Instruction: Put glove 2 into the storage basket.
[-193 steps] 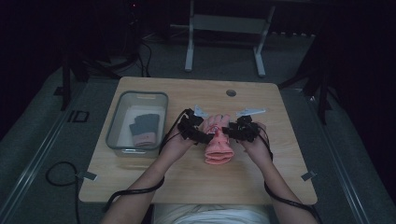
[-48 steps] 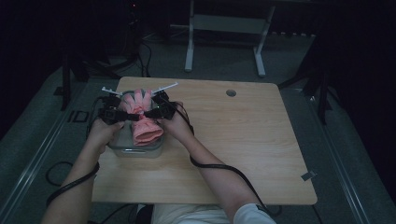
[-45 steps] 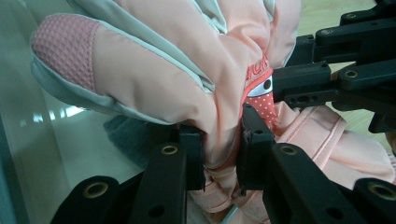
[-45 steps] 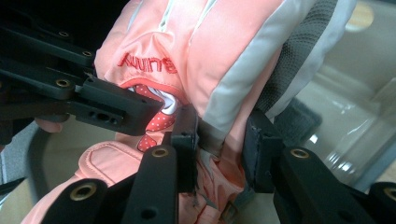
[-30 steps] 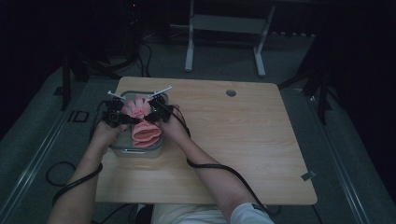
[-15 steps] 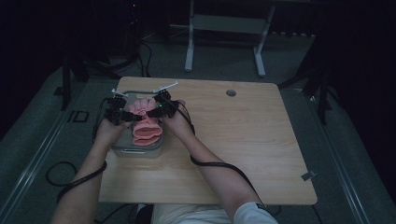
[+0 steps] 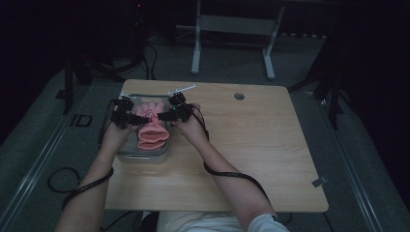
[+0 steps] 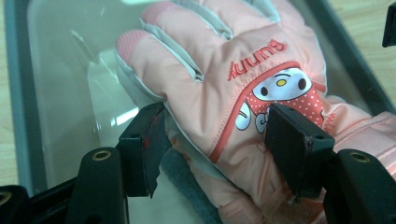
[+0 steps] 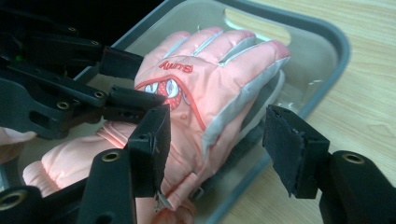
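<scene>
Wooden table (image 7: pixel 251 159) with rounded corners stands on grey floor in a dark room; a small round hole (image 7: pixel 239 96) sits near its far edge, and a metal frame (image 7: pixel 232 29) stands beyond it. A cable (image 7: pixel 63 186) lies looped on the floor at the left.

At the table's left end sits a clear bin (image 7: pixel 126 155) with a grey rim. A pink glove (image 8: pixel 243 79) lies in it, fingers toward the far side, cuff toward the person, with a cartoon face and red lettering on its back. Something dark grey shows under the glove; I cannot tell what.

The left gripper (image 8: pixel 217 137) has just been opening: its jaws stand apart astride the glove's edge, not pressing it. The right gripper (image 9: pixel 219 140) has also just been opening; its jaws stand wide over the glove's other side, clear of it.
</scene>
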`<state>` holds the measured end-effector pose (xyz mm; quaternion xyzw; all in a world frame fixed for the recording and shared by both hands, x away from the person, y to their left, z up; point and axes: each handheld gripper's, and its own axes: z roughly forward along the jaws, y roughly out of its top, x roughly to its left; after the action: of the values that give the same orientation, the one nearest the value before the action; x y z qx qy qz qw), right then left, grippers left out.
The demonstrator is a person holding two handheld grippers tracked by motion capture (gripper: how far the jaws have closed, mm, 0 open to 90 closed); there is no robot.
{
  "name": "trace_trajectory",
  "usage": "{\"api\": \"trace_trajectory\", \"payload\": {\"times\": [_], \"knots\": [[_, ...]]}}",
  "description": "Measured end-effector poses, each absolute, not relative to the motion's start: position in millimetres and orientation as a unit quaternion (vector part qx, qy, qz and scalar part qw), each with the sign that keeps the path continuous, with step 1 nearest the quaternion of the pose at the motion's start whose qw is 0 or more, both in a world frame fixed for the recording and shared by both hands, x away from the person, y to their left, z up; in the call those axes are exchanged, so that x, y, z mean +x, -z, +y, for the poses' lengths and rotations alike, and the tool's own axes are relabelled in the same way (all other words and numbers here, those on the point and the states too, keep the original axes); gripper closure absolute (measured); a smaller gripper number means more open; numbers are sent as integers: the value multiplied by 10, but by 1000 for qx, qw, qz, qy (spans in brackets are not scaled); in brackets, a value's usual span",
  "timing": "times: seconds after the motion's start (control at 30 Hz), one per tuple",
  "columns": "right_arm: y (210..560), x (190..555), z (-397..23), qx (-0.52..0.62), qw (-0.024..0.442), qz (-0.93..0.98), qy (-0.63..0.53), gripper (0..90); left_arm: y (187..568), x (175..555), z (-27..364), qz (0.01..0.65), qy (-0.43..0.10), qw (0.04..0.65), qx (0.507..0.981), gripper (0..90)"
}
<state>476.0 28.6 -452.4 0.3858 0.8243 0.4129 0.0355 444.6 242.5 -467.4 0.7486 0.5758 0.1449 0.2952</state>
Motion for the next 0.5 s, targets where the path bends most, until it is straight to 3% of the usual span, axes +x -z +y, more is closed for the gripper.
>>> {"api": "trace_trajectory", "payload": {"times": [0.27, 0.5], "knots": [[4500, 4727, 154, 394, 32, 817, -420, 411, 4701, 4498, 2344, 572, -169, 268, 756, 324], [4485, 4725, 87, 393, 34, 817, -420, 413, 4658, 4495, 2380, 578, -156, 297, 744, 310]]}}
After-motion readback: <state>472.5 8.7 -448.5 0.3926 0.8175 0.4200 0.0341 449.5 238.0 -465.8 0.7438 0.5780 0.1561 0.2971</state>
